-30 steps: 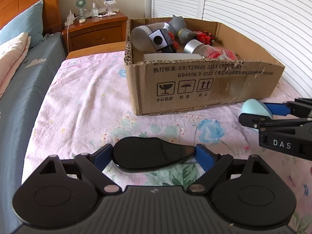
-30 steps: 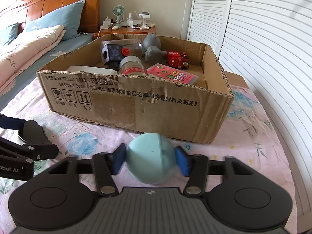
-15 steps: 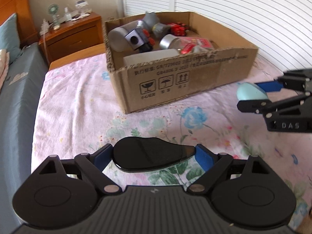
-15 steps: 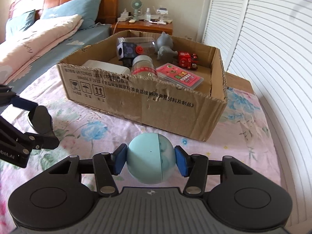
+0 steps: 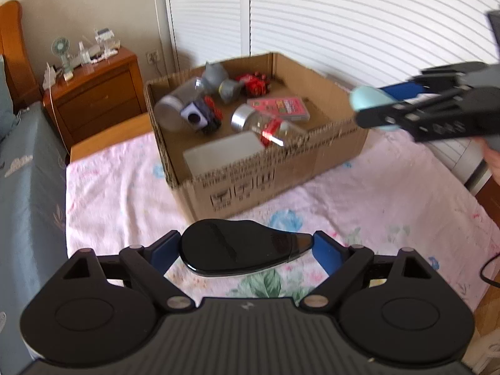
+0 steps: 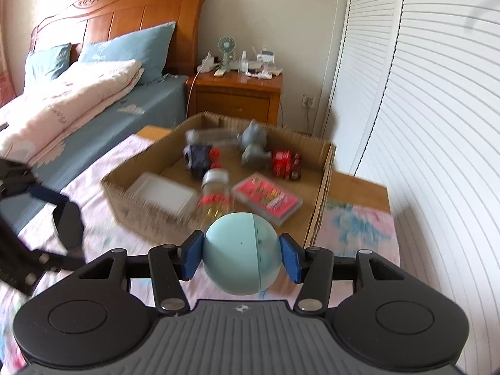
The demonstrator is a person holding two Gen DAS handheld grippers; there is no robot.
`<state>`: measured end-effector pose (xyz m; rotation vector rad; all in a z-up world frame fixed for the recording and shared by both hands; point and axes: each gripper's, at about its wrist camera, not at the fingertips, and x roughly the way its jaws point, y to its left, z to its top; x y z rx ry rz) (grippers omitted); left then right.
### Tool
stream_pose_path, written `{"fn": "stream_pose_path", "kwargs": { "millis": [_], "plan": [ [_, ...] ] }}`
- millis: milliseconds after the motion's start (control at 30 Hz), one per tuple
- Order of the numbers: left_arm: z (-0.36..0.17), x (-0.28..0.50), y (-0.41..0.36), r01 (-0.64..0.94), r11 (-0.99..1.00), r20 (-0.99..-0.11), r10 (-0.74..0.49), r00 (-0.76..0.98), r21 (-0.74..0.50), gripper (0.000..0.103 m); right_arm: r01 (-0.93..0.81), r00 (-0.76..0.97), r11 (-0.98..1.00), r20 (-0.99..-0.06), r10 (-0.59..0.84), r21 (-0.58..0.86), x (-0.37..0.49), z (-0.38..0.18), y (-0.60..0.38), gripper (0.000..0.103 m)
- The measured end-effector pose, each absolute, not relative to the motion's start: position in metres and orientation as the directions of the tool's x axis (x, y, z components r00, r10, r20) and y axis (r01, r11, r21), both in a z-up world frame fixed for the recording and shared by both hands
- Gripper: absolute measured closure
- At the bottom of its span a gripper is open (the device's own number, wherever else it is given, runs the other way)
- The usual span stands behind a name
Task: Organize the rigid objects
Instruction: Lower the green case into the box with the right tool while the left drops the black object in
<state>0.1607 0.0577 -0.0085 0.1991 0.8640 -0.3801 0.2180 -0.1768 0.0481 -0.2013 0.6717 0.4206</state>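
Observation:
My left gripper is shut on a glossy black teardrop-shaped object and holds it above the floral sheet, in front of the cardboard box. My right gripper is shut on a pale blue ball and holds it high over the box's near right corner. In the left wrist view the right gripper with the ball hangs at the right, above the box rim. The black object also shows in the right wrist view.
The box holds a glass jar, a pink card pack, a white container, a red toy, grey figures and a cube toy. A wooden nightstand, bed pillows and louvred doors surround.
Both grippers have risen, so I look down into the box. The right gripper has moved with the ball over the box's corner. Both holds are unchanged.

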Motion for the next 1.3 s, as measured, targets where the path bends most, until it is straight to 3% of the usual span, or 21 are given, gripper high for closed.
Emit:
{"fn": "stream_pose_path", "kwargs": {
  "millis": [267,333,433,533,600,700,1133,1300],
  "plan": [
    [0.009,0.172,0.057,0.405,0.914,-0.741,-0.256,0.621,0.023,0.014,-0.414,0.663,0.91,-0.689,0.292,-0.013,0.29,0.029,-0.164,0.046],
    [0.011,0.175,0.056,0.405,0.914,-0.739,-0.26,0.621,0.019,0.014,-0.41,0.657,0.912,-0.693,0.297,0.003,0.303,0.023,-0.161,0.053],
    [0.012,0.179,0.054,0.405,0.914,-0.737,-0.256,0.626,0.027,0.014,-0.403,0.678,0.915,-0.674,0.295,-0.005,0.314,0.021,-0.156,0.054],
    [0.013,0.184,0.053,0.404,0.914,-0.736,-0.252,0.628,0.032,0.014,-0.378,0.67,0.926,-0.688,0.278,0.005,0.317,0.02,-0.159,0.04],
    [0.015,0.187,0.051,0.404,0.914,-0.734,-0.251,0.631,0.034,0.014,-0.37,0.683,0.929,-0.67,0.291,0.027,0.309,0.023,-0.166,0.02],
    [0.018,0.193,0.048,0.41,0.911,-0.73,-0.254,0.635,0.039,0.014,-0.343,0.7,0.938,-0.654,0.286,0.044,0.294,0.029,-0.176,0.0],
    [0.021,0.261,0.029,0.359,0.932,-0.729,-0.218,0.649,0.04,0.014,-0.232,0.769,0.971,-0.601,0.217,0.053,0.227,0.045,-0.194,0.0],
    [0.006,0.282,0.03,0.322,0.946,-0.745,-0.197,0.637,0.025,0.013,-0.206,0.749,0.978,-0.637,0.185,0.042,0.219,0.042,-0.191,0.0]
  ]
}}
